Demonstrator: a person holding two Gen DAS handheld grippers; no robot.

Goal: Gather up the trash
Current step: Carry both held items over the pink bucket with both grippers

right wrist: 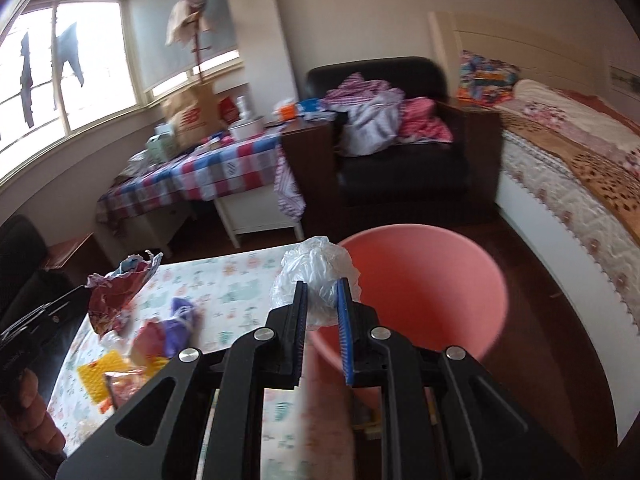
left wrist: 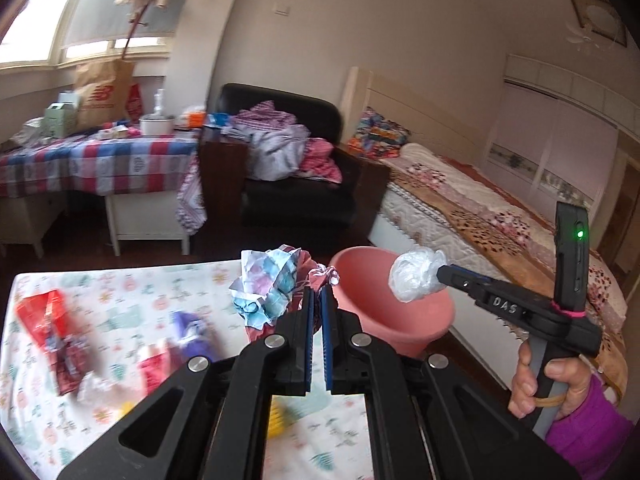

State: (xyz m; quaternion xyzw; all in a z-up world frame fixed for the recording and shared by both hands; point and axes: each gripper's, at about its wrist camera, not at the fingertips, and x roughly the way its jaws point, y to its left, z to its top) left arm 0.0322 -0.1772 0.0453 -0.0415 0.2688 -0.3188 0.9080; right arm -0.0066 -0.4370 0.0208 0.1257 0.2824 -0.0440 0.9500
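My left gripper is shut on a crumpled colourful wrapper, held above the table's far edge, left of the pink bin. My right gripper is shut on a crumpled clear plastic bag at the bin's left rim; it also shows in the left wrist view with the bag over the bin. The left gripper's wrapper shows in the right wrist view. Loose trash lies on the table: a red wrapper, a purple piece and a yellow piece.
The table has a patterned white cloth. The bin stands on the dark floor at the table's right edge. A black armchair with clothes, a checked-cloth side table and a bed stand beyond.
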